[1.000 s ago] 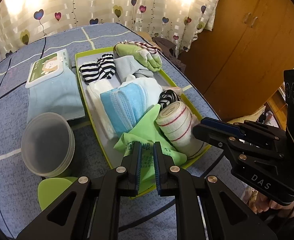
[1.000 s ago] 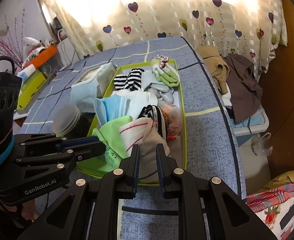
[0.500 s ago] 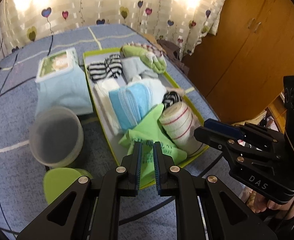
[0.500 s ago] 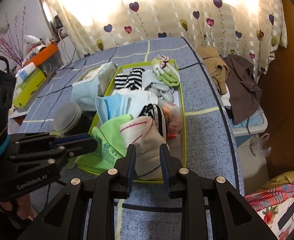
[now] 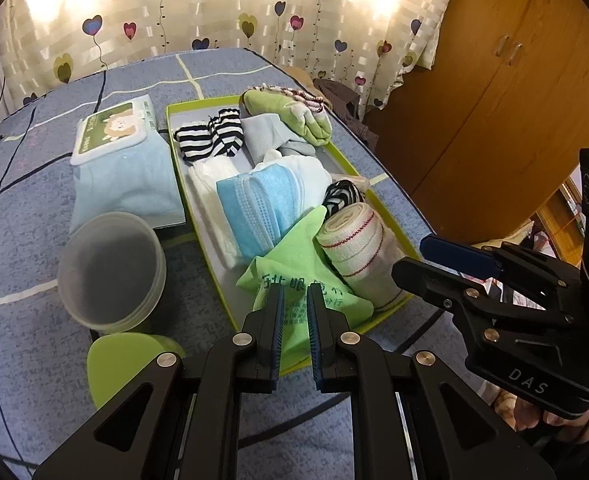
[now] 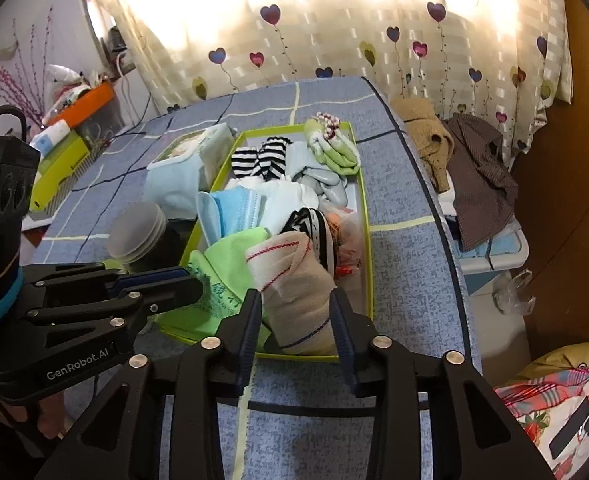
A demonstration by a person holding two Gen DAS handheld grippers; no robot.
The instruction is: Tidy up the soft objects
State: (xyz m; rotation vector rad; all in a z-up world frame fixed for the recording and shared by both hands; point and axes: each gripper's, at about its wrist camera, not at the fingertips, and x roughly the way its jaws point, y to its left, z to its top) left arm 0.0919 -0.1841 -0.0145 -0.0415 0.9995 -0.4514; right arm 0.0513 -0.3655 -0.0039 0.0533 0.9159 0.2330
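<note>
Spreading my right tool wide around the rolled cream sock in the lime-green tray, my left tool narrow over the green printed cloth.

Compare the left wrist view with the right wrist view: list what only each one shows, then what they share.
Only the left wrist view shows the wooden wardrobe doors and the round green lid beside the clear plastic tub.

Only the right wrist view shows the brown clothes heaped past the table edge and the orange box at far left.

Both show the green tray, the blue face mask, the green cloth and the cream sock with red stripes.
</note>
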